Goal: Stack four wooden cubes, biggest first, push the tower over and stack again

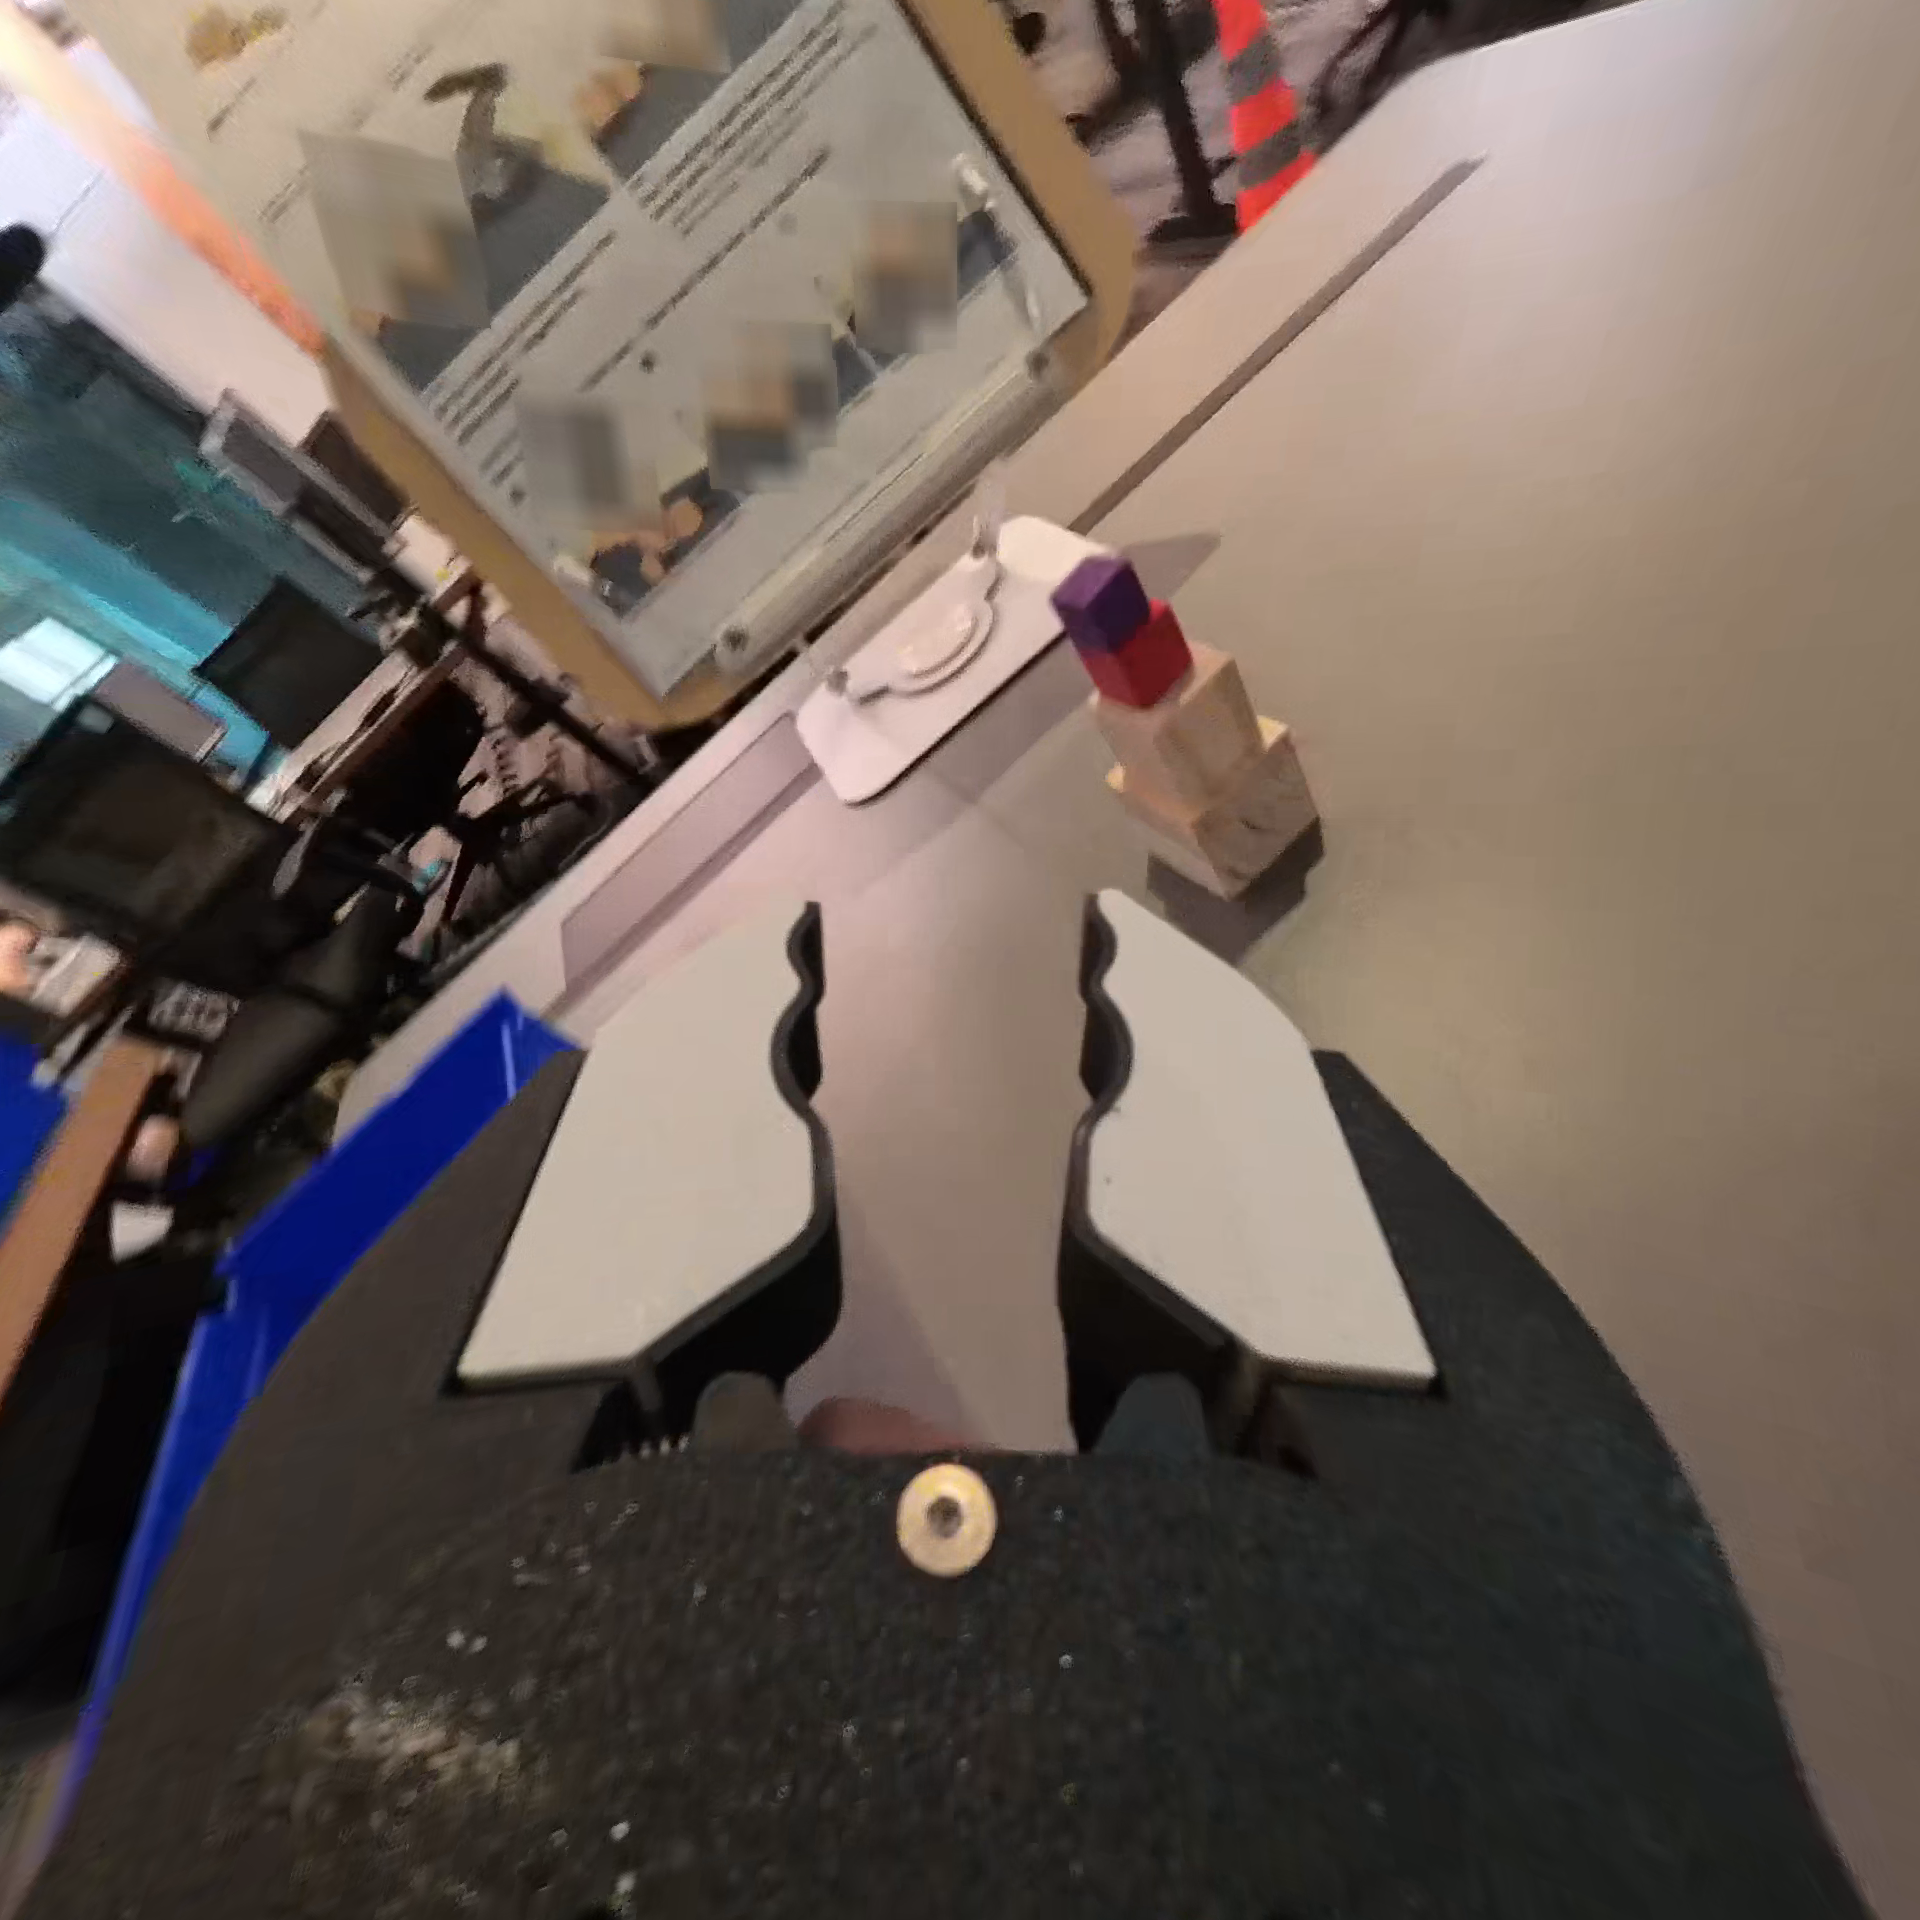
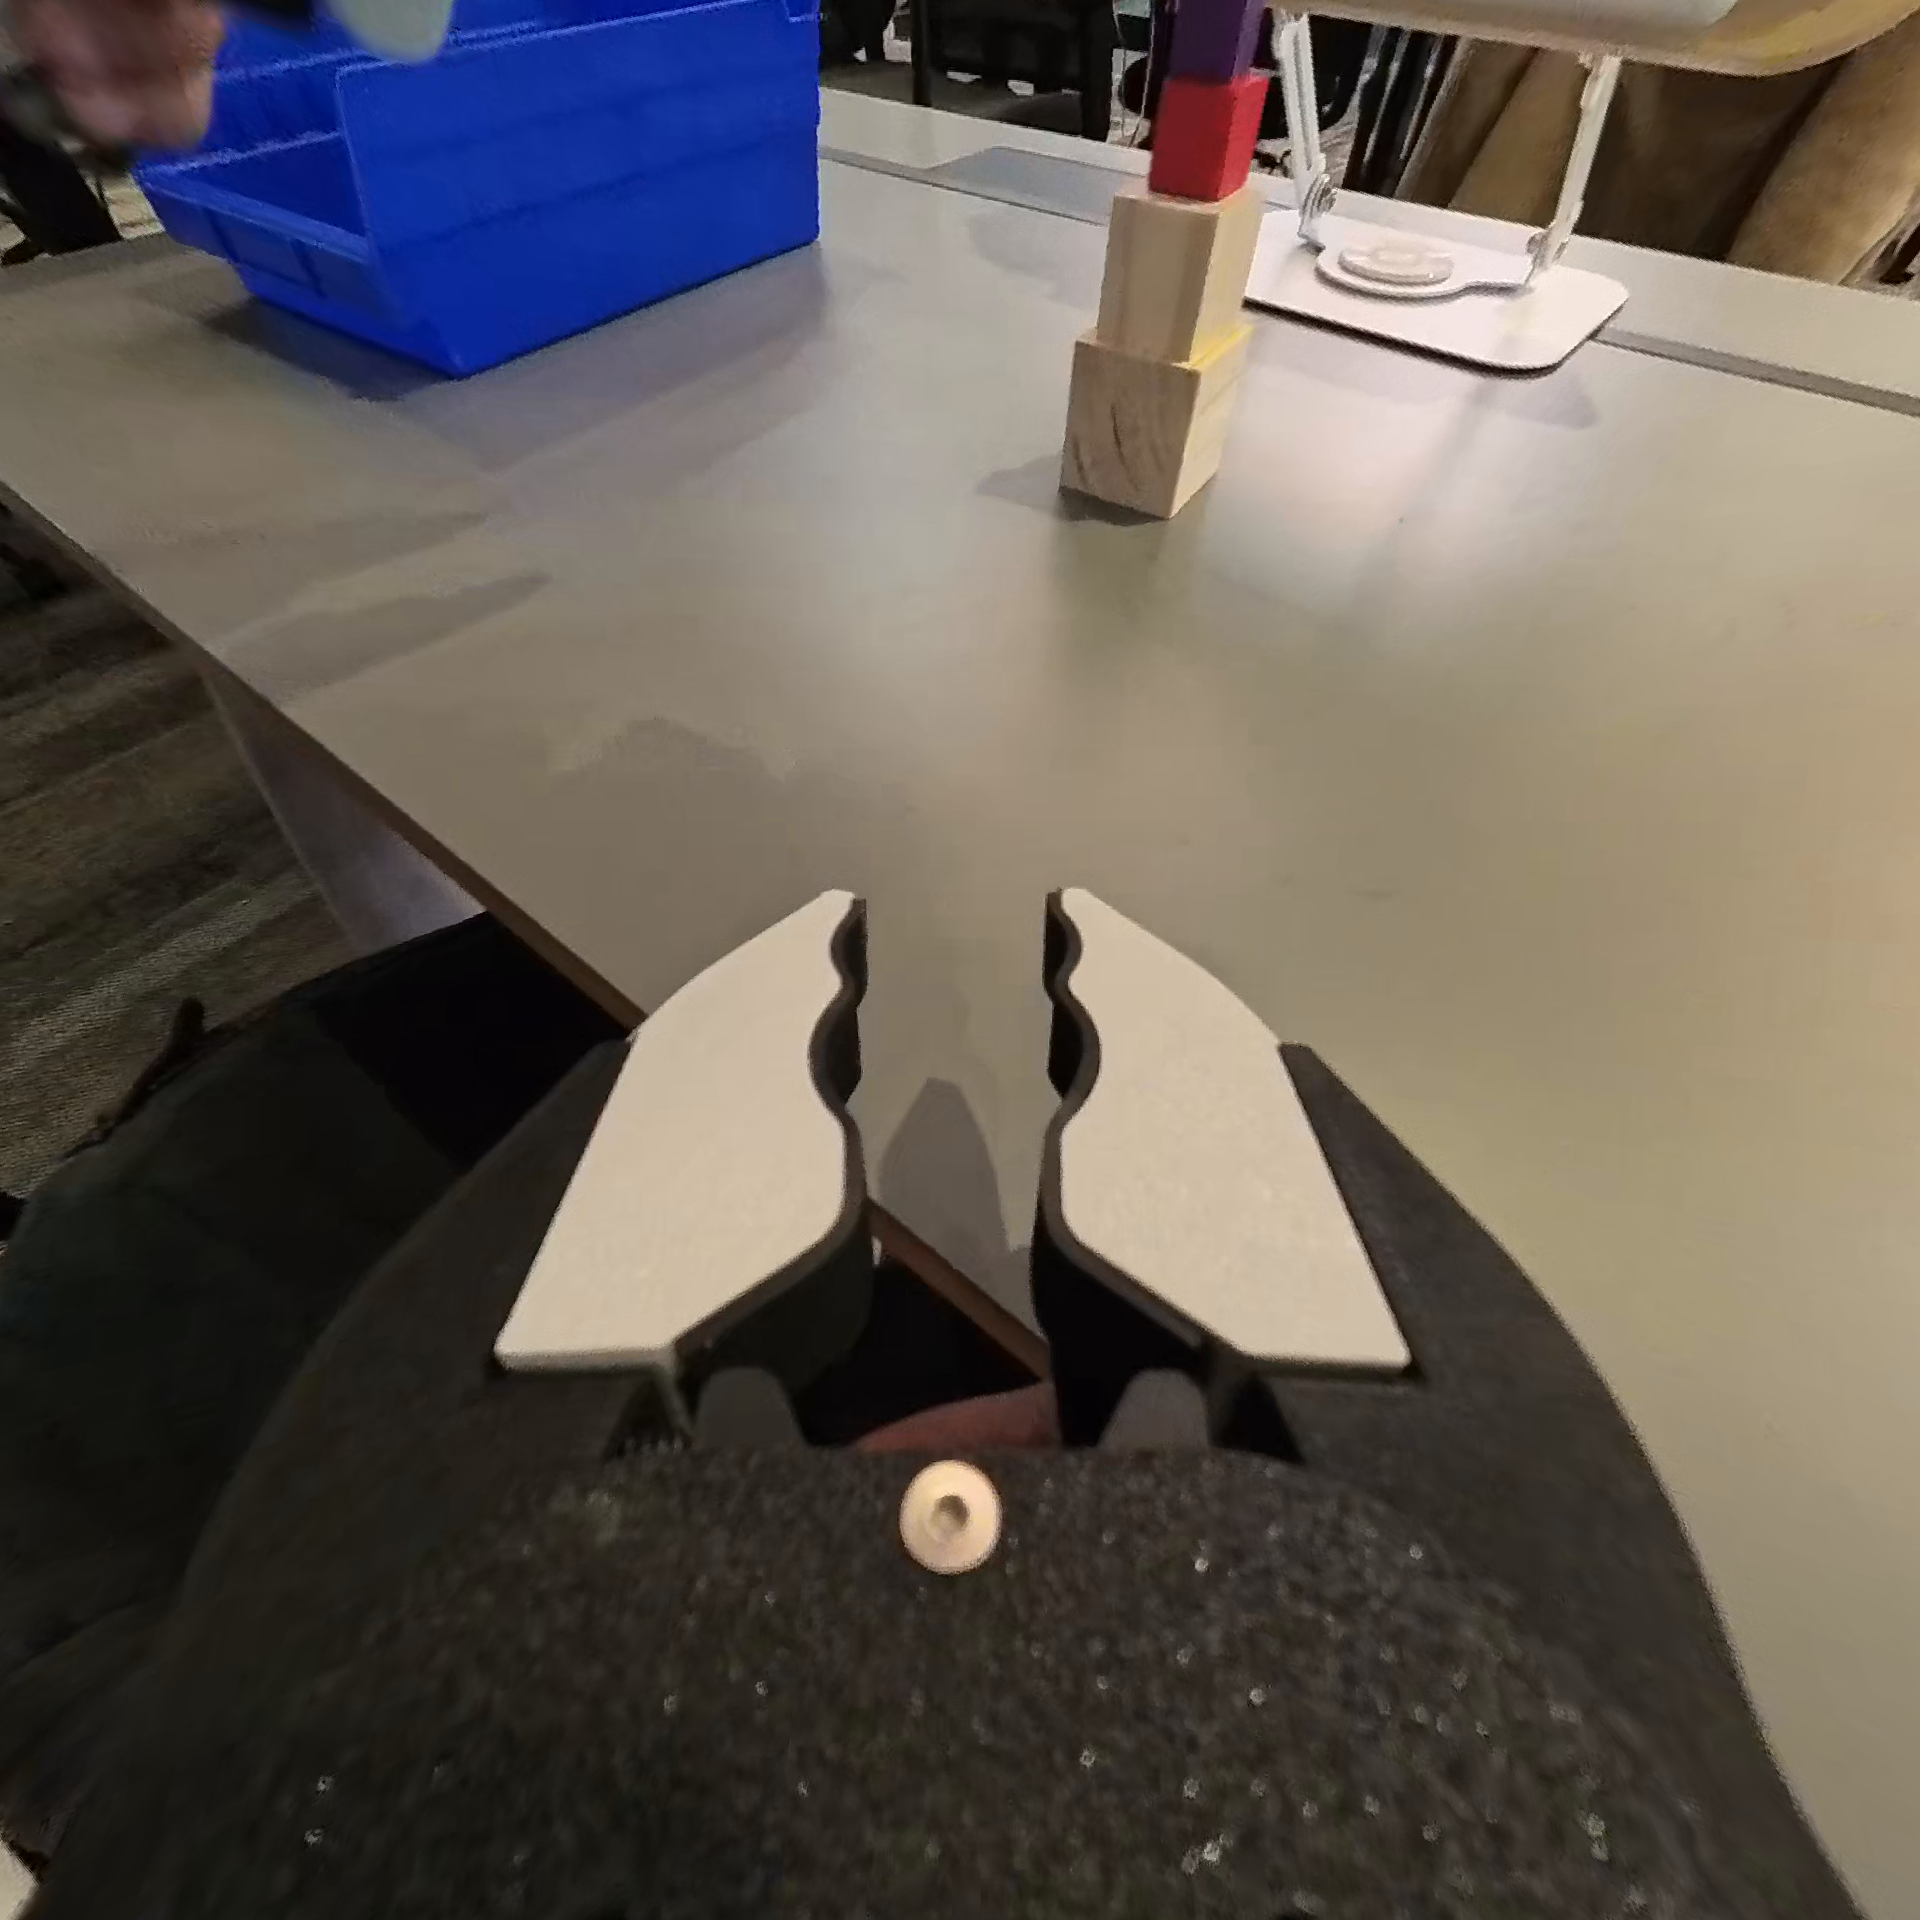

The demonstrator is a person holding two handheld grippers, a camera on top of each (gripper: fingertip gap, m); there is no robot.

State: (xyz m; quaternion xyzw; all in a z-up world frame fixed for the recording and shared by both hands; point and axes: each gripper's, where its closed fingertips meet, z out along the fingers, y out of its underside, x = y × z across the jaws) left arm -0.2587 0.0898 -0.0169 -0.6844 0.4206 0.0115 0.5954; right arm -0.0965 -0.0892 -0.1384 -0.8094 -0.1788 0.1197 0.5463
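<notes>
A tower of four cubes stands on the grey table (image 2: 1351, 831). The largest plain wooden cube (image 2: 1138, 426) is at the bottom, a smaller plain wooden cube (image 2: 1169, 265) on it, then a red cube (image 2: 1210, 135), then a purple cube (image 2: 1216, 36) cut off by the frame's top edge. In the tilted left wrist view the same tower shows: large cube (image 1: 1252, 821), smaller cube (image 1: 1210, 707), red cube (image 1: 1143, 655), purple cube (image 1: 1101, 603). My left gripper (image 1: 951, 920) is open and empty, short of the tower. My right gripper (image 2: 956, 909) is open and empty, near the table's front edge.
A blue plastic bin (image 2: 499, 187) stands at the back left of the table; it also shows in the left wrist view (image 1: 343, 1195). A white stand base (image 2: 1444, 281) holding a framed board (image 1: 665, 291) sits just behind the tower. The table edge (image 2: 416, 821) runs diagonally at left. Across from one pair of fingers to the other is roughly 30 cm. My right tips are about 30 cm from the purple cube (image 2: 1216, 36), my left tips only 15 cm. It turns up in the left wrist view (image 1: 1136, 608) as well.
</notes>
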